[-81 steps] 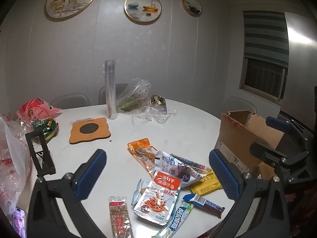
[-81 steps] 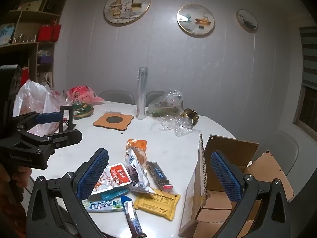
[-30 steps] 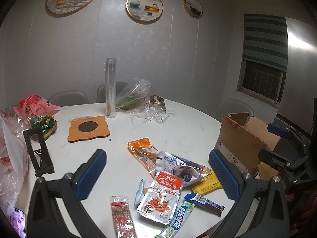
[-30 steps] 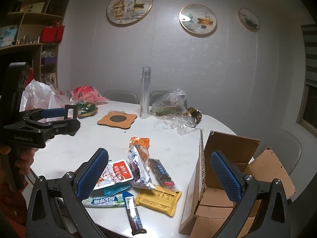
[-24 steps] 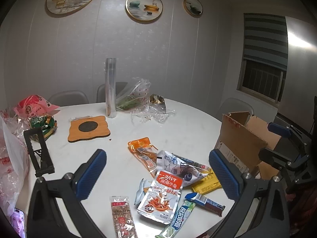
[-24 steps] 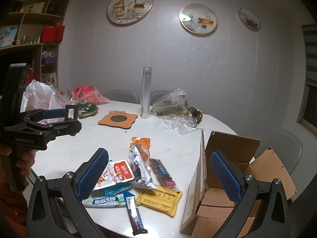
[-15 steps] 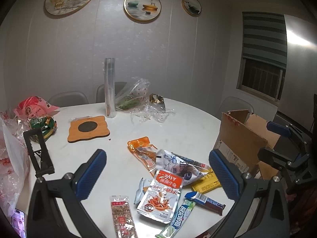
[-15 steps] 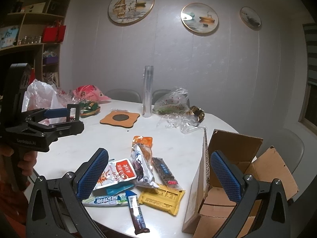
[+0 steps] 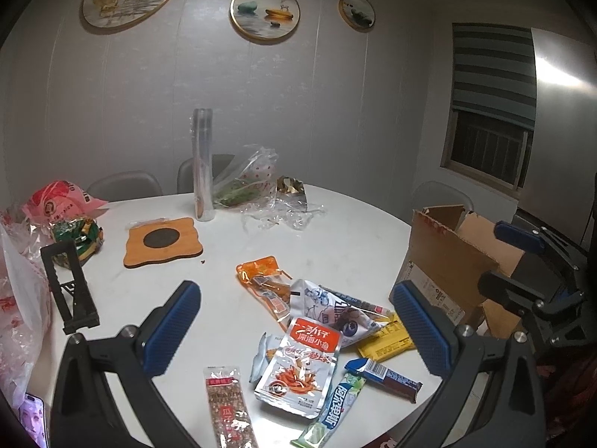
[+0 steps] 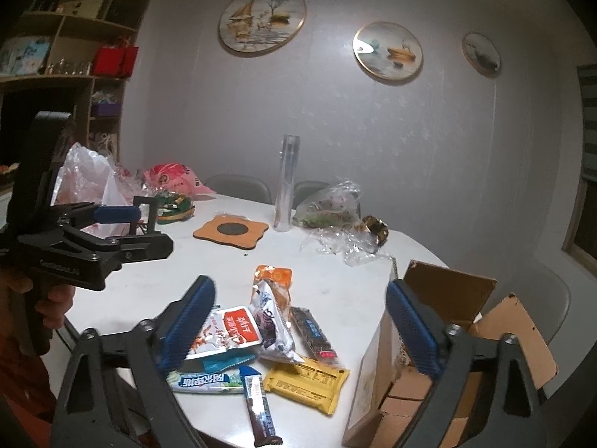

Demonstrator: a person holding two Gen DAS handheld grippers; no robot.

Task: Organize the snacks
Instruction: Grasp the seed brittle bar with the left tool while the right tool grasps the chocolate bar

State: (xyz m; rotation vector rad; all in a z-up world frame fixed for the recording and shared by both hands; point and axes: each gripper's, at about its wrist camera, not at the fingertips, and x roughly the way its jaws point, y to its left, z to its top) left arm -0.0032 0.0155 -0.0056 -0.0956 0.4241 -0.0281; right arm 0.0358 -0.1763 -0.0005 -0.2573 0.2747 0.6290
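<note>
My right gripper [image 10: 298, 330]: jaws closing, still wide apart, nothing between the pads; it hangs above the snack pile.
My left gripper [image 9: 296, 330]: jaws spread wide, holding nothing, poised over the same pile from the other side.
Snacks: a loose heap near the table's [image 9: 354, 239] front edge: red-and-silver pouch [image 9: 302, 367], white crumpled bag [image 9: 335, 310], orange pack [image 9: 263, 274], yellow packet [image 10: 306, 380], dark bar [image 10: 259, 403], green-and-white stick [image 9: 332, 407], clear strip with a red label [image 9: 229, 407].
Cardboard box [image 10: 444, 339]: open, flaps up, at the table's edge just beside the heap.
Farther back: wooden trivet [image 9: 162, 240], upright clear roll [image 9: 202, 164], crumpled plastic bags [image 9: 257, 190].
</note>
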